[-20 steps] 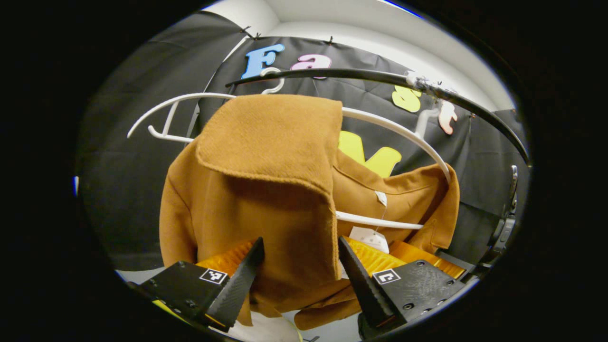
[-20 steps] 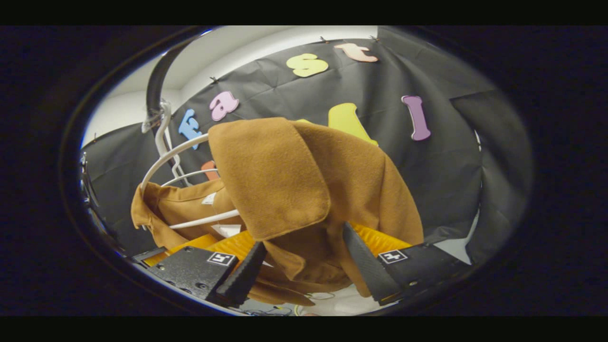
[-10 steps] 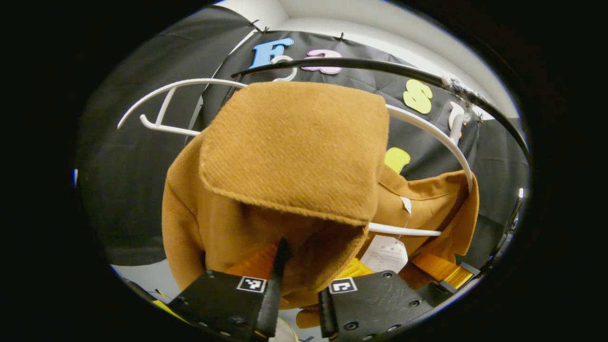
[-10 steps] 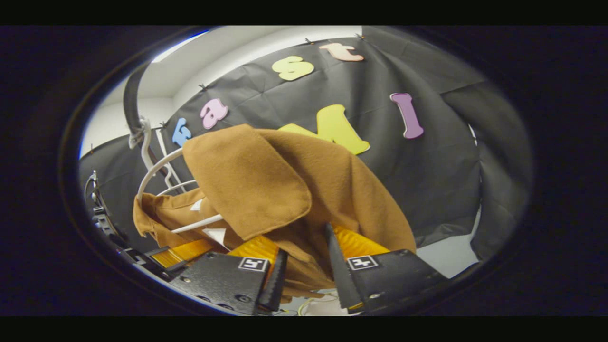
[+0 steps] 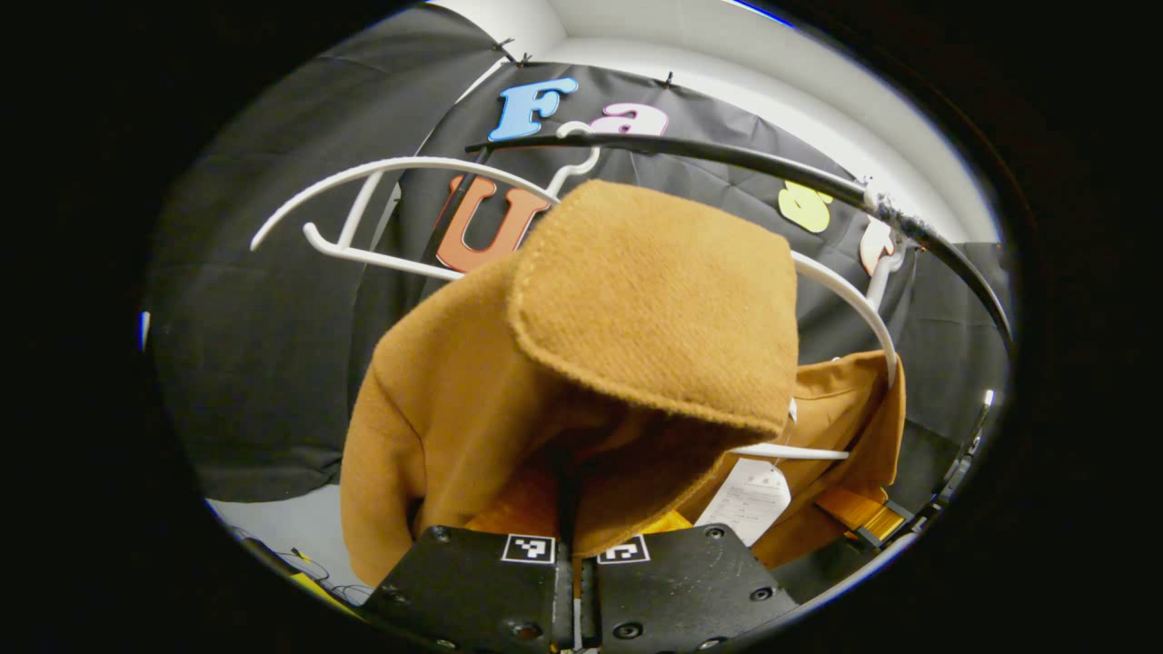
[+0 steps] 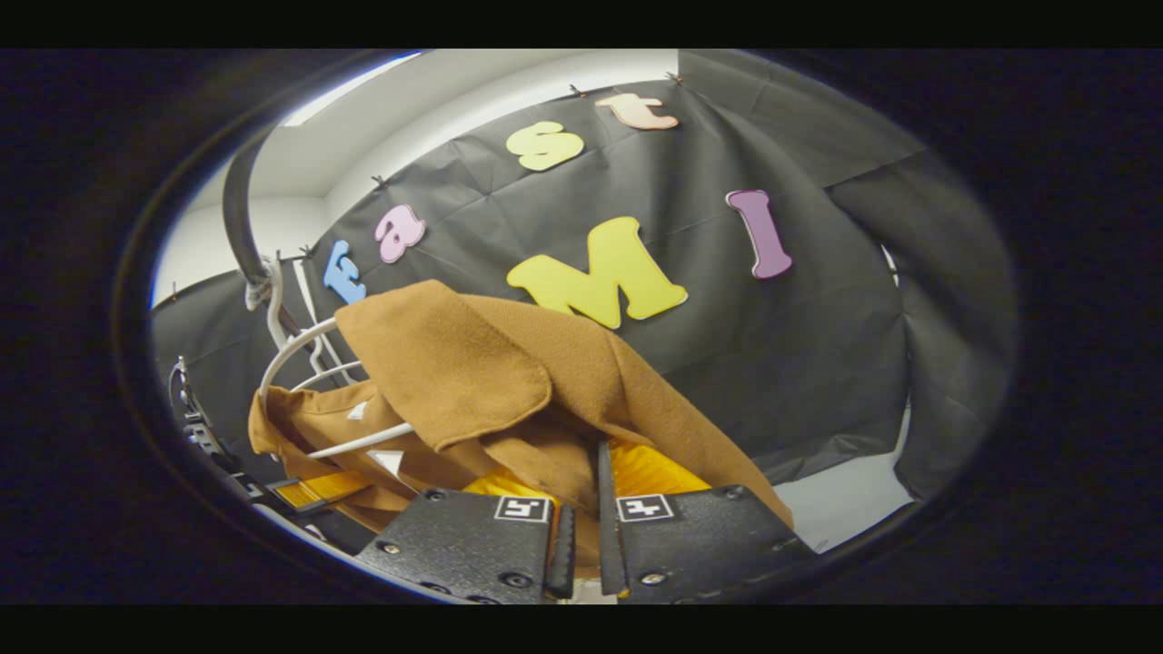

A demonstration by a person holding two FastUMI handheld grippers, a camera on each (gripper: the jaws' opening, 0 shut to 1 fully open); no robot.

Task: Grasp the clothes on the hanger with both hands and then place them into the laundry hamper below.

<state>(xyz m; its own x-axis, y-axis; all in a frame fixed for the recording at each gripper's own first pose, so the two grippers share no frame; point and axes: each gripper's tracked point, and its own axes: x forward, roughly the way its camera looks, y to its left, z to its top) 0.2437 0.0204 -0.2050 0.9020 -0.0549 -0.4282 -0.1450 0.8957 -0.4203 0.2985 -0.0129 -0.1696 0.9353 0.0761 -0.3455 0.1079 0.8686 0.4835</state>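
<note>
A tan wool coat [image 5: 627,309] hangs over a white hanger [image 5: 400,168] hooked on a dark curved rail [image 5: 727,150]. In the left gripper view my left gripper [image 5: 571,509] is shut on the cloth under the coat's lapel flap. A paper tag [image 5: 750,495] dangles beside it. In the right gripper view the same coat [image 6: 509,381] drapes over the white hanger [image 6: 291,350], and my right gripper [image 6: 581,509] is shut on a fold of its cloth. The other gripper [image 6: 300,490] shows at the lower left there.
The rail [image 6: 238,218] curves overhead, close to both grippers. A second empty white hanger [image 5: 363,259] hangs to the left. Pale floor [image 6: 845,504] lies below the black cloth wall.
Both grippers went from wide open around the coat's cloth to shut on it. The coat has bunched up and shifted on the hanger.
</note>
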